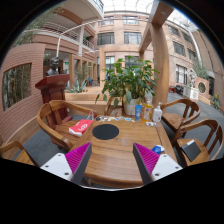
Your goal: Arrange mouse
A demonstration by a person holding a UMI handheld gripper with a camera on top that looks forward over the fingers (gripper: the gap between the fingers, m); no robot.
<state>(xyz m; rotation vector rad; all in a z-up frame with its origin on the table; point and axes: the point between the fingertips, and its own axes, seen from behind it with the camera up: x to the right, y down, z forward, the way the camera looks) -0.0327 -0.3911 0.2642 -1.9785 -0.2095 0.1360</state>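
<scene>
Gripper view: the gripper [112,160] is hanging spread wide, holding nothing, above a wooden table [118,150]. The mouse [156,150] is lying just beyond its right finger, the round black mousepad [105,131] farther ahead. No writing is legible.

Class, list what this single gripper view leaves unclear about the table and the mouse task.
- Computer mouse: none identifiable; too small on the round wooden table.
- Small blue object beyond the open gripper: too small to identify.
- Red item beside the round black mat: too small to identify.
</scene>
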